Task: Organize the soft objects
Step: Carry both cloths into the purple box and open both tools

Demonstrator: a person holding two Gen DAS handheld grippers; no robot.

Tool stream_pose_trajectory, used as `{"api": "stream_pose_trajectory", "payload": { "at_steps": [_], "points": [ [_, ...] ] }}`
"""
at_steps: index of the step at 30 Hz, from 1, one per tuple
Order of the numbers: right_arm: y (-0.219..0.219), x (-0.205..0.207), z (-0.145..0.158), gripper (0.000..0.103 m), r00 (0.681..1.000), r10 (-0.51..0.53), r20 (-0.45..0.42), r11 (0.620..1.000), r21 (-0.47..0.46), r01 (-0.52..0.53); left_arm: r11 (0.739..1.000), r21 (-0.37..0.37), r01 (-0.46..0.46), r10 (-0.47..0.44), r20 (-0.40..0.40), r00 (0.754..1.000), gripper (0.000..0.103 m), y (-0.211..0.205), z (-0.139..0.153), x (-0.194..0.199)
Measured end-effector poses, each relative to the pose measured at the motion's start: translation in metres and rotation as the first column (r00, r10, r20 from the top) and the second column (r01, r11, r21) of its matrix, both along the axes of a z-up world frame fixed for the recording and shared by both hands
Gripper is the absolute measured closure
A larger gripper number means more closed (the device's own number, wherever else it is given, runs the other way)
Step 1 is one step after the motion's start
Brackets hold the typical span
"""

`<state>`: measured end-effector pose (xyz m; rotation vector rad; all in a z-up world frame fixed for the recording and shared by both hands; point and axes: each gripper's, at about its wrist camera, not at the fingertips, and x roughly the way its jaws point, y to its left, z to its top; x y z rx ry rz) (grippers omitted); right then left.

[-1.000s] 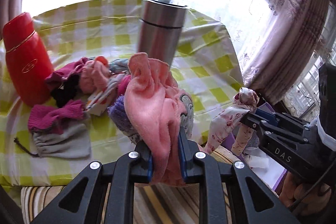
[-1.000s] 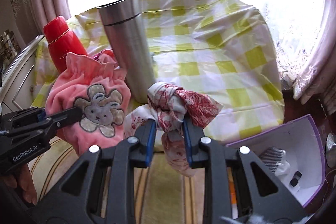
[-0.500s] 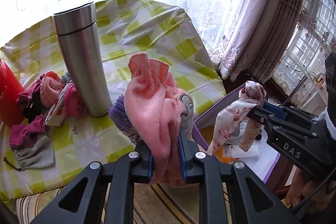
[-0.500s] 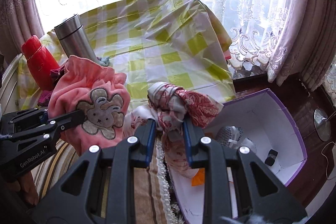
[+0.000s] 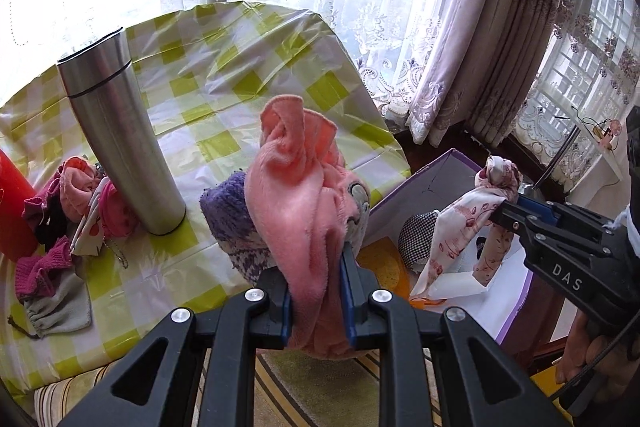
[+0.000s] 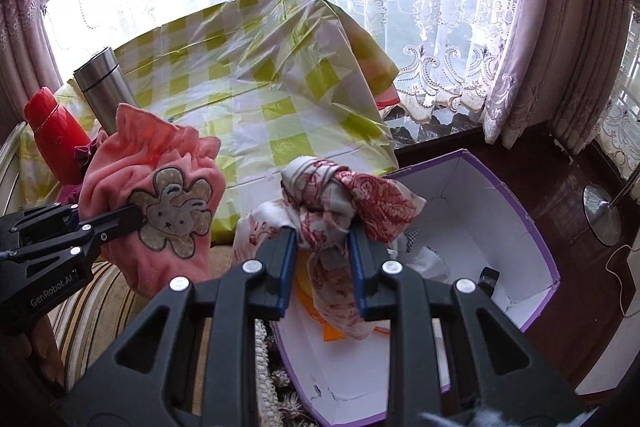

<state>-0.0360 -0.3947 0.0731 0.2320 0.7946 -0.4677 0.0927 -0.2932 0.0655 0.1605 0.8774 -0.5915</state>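
My left gripper (image 5: 316, 287) is shut on a pink fleece cloth (image 5: 304, 195) with a bear patch (image 6: 174, 215), held in the air past the table's near edge. A purple knit piece (image 5: 234, 223) hangs behind it. My right gripper (image 6: 322, 263) is shut on a knotted red-and-white floral scarf (image 6: 340, 203), held above the purple-edged white box (image 6: 516, 227) on the floor. The scarf also shows in the left wrist view (image 5: 472, 227). The box holds a checkered item (image 5: 416, 239) and an orange piece (image 6: 334, 331).
A steel flask (image 5: 120, 135) and a red flask (image 5: 12, 211) stand on the yellow-checked table (image 5: 240, 83). A heap of pink, black and grey soft items (image 5: 64, 219) lies at the left. Curtains (image 5: 500, 39) and a lamp base (image 6: 604, 211) stand to the right.
Both grippers have swung right and away from the table with their cloths. The box has come fully into view under the scarf. The flasks have slid left in view.
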Motion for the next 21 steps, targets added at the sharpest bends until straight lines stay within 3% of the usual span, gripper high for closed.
{"api": "stream_pose_trajectory", "payload": {
  "at_steps": [10, 15, 16, 18, 19, 21],
  "points": [
    [-0.041, -0.039, 0.001, 0.073, 0.985, -0.169, -0.037, 0.983, -0.078, 0.166, 0.983, -0.122, 0.139, -0.146, -0.048, 0.988, 0.083, -0.031, 0.008, -0.018],
    [-0.061, -0.059, 0.005, 0.071, 0.968, -0.249, -0.038, 0.964, -0.106, 0.244, 0.945, -0.24, 0.222, -0.257, -0.128, 0.958, 0.08, -0.052, 0.007, -0.025],
    [-0.064, -0.061, 0.005, 0.065, 0.963, -0.264, -0.042, 0.96, -0.111, 0.258, 0.942, -0.25, 0.223, -0.265, -0.148, 0.953, 0.077, -0.053, 0.006, -0.025],
    [-0.069, -0.063, 0.004, 0.049, 0.955, -0.291, -0.058, 0.951, -0.129, 0.282, 0.946, -0.243, 0.213, -0.256, -0.163, 0.953, 0.055, -0.055, 0.003, -0.025],
    [-0.069, -0.064, 0.003, 0.039, 0.952, -0.3, -0.064, 0.947, -0.139, 0.289, 0.949, -0.239, 0.204, -0.246, -0.16, 0.956, 0.05, -0.054, 0.002, -0.025],
    [-0.07, -0.063, 0.001, 0.031, 0.948, -0.309, -0.075, 0.943, -0.151, 0.296, 0.952, -0.23, 0.203, -0.236, -0.129, 0.963, 0.044, -0.05, 0.001, -0.028]
  ]
}}
